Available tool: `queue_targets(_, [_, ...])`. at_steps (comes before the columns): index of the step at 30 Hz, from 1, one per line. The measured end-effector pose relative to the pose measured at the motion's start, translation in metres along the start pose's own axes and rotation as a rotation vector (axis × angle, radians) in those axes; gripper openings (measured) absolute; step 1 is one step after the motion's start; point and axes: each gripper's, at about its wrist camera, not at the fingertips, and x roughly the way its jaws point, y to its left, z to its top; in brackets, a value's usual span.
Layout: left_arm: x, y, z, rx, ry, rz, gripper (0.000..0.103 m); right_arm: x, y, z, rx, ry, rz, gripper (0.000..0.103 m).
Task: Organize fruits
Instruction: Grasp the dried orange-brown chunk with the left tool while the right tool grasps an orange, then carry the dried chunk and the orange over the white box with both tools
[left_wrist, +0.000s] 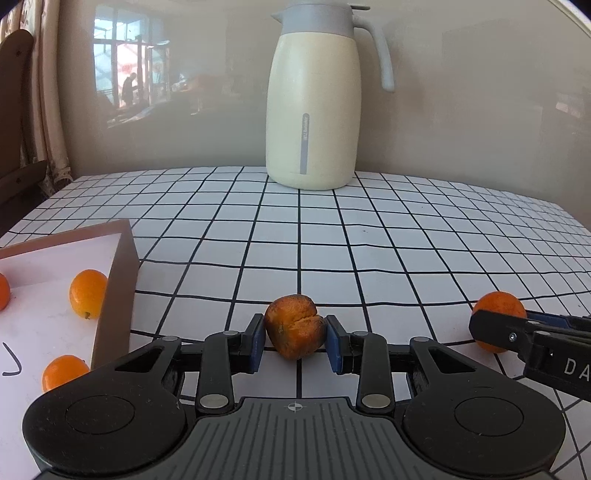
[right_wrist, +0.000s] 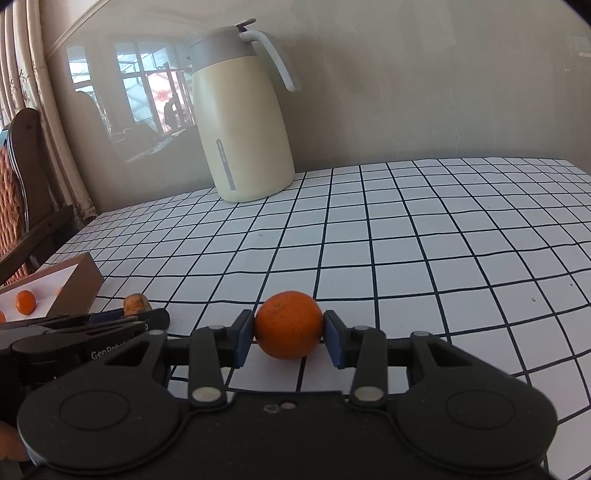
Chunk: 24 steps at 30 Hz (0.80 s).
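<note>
My left gripper (left_wrist: 295, 338) is shut on a shrivelled, brown-spotted orange (left_wrist: 294, 326), its blue pads pressing both sides just above the checked tablecloth. My right gripper (right_wrist: 289, 338) is shut on a smooth round orange (right_wrist: 289, 325). In the left wrist view that round orange (left_wrist: 499, 309) shows at the right, partly behind the right gripper's black finger. The spoiled orange (right_wrist: 136, 303) peeks over the left gripper's fingers in the right wrist view. A brown box (left_wrist: 118, 291) with a white inside holds three small oranges (left_wrist: 88, 298) at the left.
A cream thermos jug (left_wrist: 313, 103) with a grey lid and handle stands at the back of the table (left_wrist: 406, 251), near the wall. A dark wooden chair (right_wrist: 26, 192) and curtains are off the table's left side.
</note>
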Motion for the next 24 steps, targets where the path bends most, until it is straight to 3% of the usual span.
queue_targets(24, [-0.060,-0.004,-0.025,0.093,-0.048,-0.058,0.034,-0.041,0.020,-0.015,-0.112,-0.006,0.081,0.032])
